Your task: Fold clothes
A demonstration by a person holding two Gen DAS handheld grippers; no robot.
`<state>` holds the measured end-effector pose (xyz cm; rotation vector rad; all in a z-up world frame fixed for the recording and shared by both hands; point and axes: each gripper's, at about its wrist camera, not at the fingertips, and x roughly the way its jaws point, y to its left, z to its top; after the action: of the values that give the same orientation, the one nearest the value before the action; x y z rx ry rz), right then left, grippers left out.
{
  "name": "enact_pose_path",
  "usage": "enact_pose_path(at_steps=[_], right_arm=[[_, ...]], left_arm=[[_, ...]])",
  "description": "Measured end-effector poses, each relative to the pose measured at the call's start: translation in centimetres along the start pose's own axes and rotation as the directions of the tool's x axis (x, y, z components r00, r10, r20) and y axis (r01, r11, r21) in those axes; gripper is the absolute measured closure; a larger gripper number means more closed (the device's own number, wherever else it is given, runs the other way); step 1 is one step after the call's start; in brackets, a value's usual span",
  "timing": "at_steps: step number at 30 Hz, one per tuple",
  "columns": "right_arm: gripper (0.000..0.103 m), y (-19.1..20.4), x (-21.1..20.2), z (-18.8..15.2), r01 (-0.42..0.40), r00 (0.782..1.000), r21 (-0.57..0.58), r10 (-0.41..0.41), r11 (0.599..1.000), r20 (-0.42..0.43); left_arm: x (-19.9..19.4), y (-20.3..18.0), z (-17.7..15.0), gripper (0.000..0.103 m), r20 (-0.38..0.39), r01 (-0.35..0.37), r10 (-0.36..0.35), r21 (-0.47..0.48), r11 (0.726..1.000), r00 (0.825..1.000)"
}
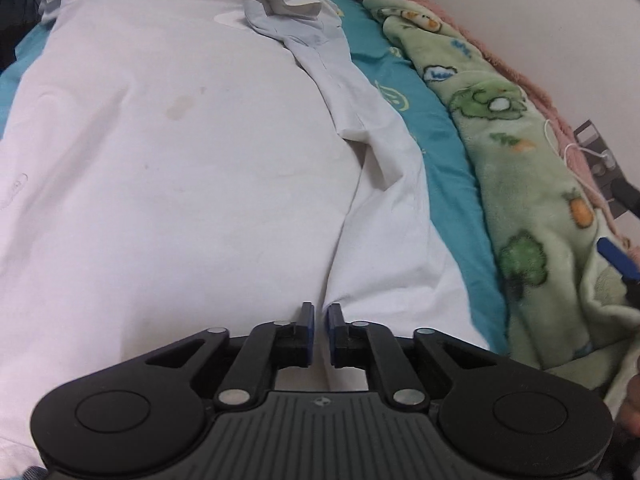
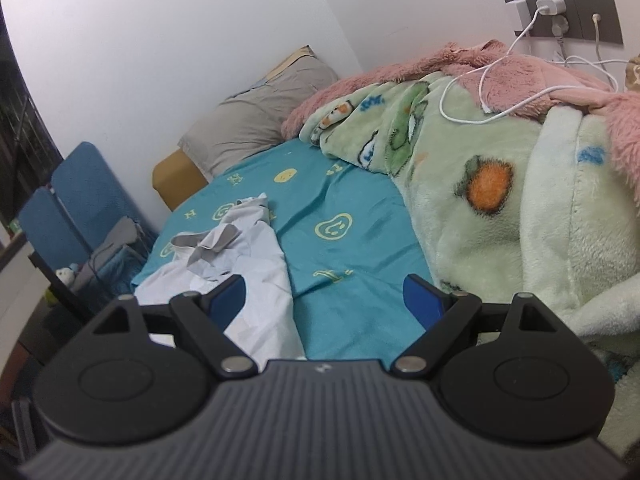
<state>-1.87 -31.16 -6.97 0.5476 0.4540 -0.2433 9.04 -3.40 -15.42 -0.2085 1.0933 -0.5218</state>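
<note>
While the left gripper (image 1: 319,322) hangs low over the white shirt (image 1: 180,168), its blue-tipped fingers stand nearly together with only a thin slit between them, and a raised fold of the shirt runs up toward that slit; whether cloth is pinched there cannot be told. The shirt lies spread flat ahead of this gripper on the teal bedsheet (image 1: 452,184), filling most of the left wrist view. A sleeve (image 1: 340,92) is folded inward across the shirt, ahead and to the right of the fingers, and the grey collar (image 1: 280,6) sits at the far end. Right of the shirt, past a strip of sheet, lies a green cartoon-print blanket (image 1: 532,184).

The right gripper (image 2: 326,300) is held above the sheet (image 2: 340,248) with its fingers spread wide, holding nothing. The shirt (image 2: 248,264) lies ahead and to its left, passing under the left finger (image 2: 226,298). The green blanket (image 2: 500,208) is heaped to its right, with a pink fleece (image 2: 520,76) and a white cable (image 2: 480,92) on top. A grey pillow (image 2: 260,116) rests far ahead against the wall.
</note>
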Motion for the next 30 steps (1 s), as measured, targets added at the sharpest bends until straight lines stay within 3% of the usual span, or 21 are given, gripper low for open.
enact_pose_path(at_steps=[1,2,4,10,13,15,16,17,20,24,26,28,30], right_arm=[[0.016,0.0,0.0,0.0,0.003,1.0,-0.001,-0.003,1.0,-0.002],[0.016,0.1,0.0,-0.1,0.006,1.0,-0.001,-0.006,1.0,-0.003],[0.016,0.2,0.1,-0.2,0.011,1.0,-0.002,-0.011,1.0,-0.009],[0.016,0.2,0.8,-0.5,0.006,0.999,0.016,-0.005,1.0,-0.045],[0.016,0.1,0.8,-0.5,0.004,0.999,0.023,-0.003,1.0,-0.046],[0.016,0.0,0.7,-0.4,0.002,0.999,0.034,0.0,0.999,-0.043],[0.016,-0.1,0.7,-0.4,0.001,0.999,0.04,0.001,0.999,-0.041],[0.016,-0.1,0.7,-0.3,0.0,0.999,0.047,0.002,0.999,-0.04],[0.016,-0.5,0.5,-0.2,-0.004,0.999,0.065,0.006,0.998,-0.031],[0.016,-1.3,-0.1,0.2,0.004,1.0,0.092,-0.004,0.996,0.004],[0.016,-1.9,-0.3,0.6,0.013,1.0,0.107,-0.015,0.994,0.021],[0.016,-2.8,-0.4,0.9,0.017,0.999,0.131,-0.021,0.991,0.03],[0.016,-3.8,-0.3,1.1,0.017,1.0,0.163,-0.021,0.986,0.02]], left_arm=[[-0.3,-0.2,0.0,0.084,0.015,0.021,-0.021,0.005,1.0,1.0],[-0.5,-0.4,0.1,0.069,0.032,0.044,-0.044,0.01,0.999,0.999],[-0.4,-1.0,0.0,0.053,0.04,0.059,-0.06,0.031,0.998,0.997],[1.1,-1.1,-0.9,0.053,0.013,-0.017,0.017,0.03,0.999,1.0],[1.2,-0.7,-0.8,0.056,0.009,0.038,-0.038,0.006,0.999,0.999],[1.4,-0.8,-0.8,0.068,-0.008,0.086,-0.087,-0.005,0.996,0.996],[1.6,-1.0,-0.6,0.087,-0.017,0.107,-0.107,-0.011,0.994,0.994],[1.7,-1.2,-0.5,0.099,-0.024,0.127,-0.128,-0.017,0.992,0.992],[1.4,-2.6,0.0,0.1,-0.011,0.217,-0.217,-0.017,0.976,0.976],[1.2,-7.0,0.9,0.1,0.027,0.36,-0.361,0.022,0.933,0.932],[2.4,-9.4,0.9,0.099,0.024,0.358,-0.36,0.059,0.932,0.933],[4.9,-11.1,0.5,0.096,-0.022,0.326,-0.325,0.085,0.942,0.945],[6.9,-11.4,-0.2,0.082,-0.088,0.312,-0.304,0.085,0.946,0.948]])
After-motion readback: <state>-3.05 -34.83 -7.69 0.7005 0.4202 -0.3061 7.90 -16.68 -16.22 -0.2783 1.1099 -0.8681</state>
